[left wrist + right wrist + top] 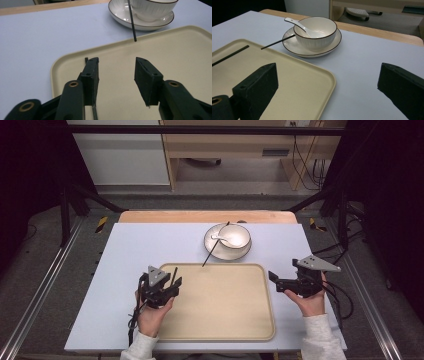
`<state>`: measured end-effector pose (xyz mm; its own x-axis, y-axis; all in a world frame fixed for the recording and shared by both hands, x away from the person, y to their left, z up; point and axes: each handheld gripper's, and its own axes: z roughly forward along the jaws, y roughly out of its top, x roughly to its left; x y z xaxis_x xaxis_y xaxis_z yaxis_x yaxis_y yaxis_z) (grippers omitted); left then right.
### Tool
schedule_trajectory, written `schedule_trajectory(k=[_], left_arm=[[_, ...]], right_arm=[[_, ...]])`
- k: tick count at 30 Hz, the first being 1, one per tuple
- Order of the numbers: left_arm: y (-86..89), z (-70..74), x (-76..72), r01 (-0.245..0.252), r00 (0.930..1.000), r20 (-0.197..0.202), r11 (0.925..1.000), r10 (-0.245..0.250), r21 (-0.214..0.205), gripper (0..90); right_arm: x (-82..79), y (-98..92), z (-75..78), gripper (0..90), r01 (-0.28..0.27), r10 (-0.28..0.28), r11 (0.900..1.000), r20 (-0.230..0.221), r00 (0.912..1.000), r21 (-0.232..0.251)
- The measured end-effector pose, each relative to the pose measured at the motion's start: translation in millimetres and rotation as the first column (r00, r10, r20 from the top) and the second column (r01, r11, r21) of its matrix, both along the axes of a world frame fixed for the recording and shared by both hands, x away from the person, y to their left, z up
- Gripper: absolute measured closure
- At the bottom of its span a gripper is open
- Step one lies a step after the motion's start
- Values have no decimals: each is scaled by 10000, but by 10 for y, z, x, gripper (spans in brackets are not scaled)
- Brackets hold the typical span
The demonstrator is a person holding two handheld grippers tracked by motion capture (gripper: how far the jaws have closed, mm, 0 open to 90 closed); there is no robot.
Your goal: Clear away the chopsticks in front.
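left gripper (116, 65): jaws wide apart, holding nothing, poised low over l. edge of the beige rectangular plastic tray (225, 305). right gripper (327, 75): also spread and empty, hovering off the tray's r. edge.

task item: thin black chopstick (230, 55), lying flat on the tray near its l. rim, running under/beside the left gripper's l. jaw, not between the pads. a second black chopstick (215, 246) leans from the white brown-rimmed saucer (245, 254) down to the tray's far rim. the white ribbed ceramic bowl (317, 35) w/ white ceramic spoon (297, 23) sits on that saucer, just beyond the tray.

handling (est.): chopstick v. light, stiff, narrow, prob. smooth, so apt to roll or slip. best pinched near mid-length, jaws square across it, pads reaching the tray floor.

surface: tray looks smooth w/ a low raised lip; it rests on a pale blue-grey tabletop (150, 245). plenty of room on the tray's near side; crockery on the far side is fragile.
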<state>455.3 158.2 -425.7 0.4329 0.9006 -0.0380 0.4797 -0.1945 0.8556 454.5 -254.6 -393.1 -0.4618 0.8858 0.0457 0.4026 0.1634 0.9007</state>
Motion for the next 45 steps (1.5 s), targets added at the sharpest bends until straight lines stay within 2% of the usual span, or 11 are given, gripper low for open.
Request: schedule_trajectory(k=[5,10,17,20,23,26,33,35,36,39,45], left_arm=[[-101,100,220,646,9978,191,9975,-641,-269,490],[-232,185,427,1072,9937,314,9942,-1074,79,467],[-402,279,716,1661,9861,-44,9861,-1661,-16,440],[-485,288,828,1794,9838,-92,9832,-1792,346,434],[-581,272,930,1985,9801,-174,9774,-1978,730,429],[-671,246,1039,1964,9804,-268,9782,-1950,680,430],[-858,140,1269,2313,9723,-628,9653,-2251,1211,394],[-887,101,1319,2413,9699,-612,9635,-2355,1159,391],[-898,77,1345,2372,9709,-618,9650,-2315,1118,389],[-938,6,1432,2297,9718,-870,9629,-2191,1418,375],[-997,-79,1559,2230,9726,-1021,9620,-2087,1577,397]], right_arm=[[3,3,-4,35,-2,2,10000,-13,10000,-6],[15,22,-19,33,-30,30,10000,-61,10000,-83],[18,26,-22,33,-29,28,10000,-89,10000,-68],[21,22,-21,33,-42,41,10000,-84,10000,-74],[23,22,-22,33,-72,71,9999,-78,9999,-106],[24,23,-22,33,-76,76,9999,-81,9999,-87],[28,22,-22,33,-57,56,10000,-72,10000,-62],[28,21,-22,33,-61,61,10000,-67,10000,-61],[29,21,-22,33,-62,62,10000,-77,10000,-55],[30,22,-22,33,-63,62,10000,-83,9999,-64],[22,16,-13,34,-68,68,10000,-53,10000,-9]])
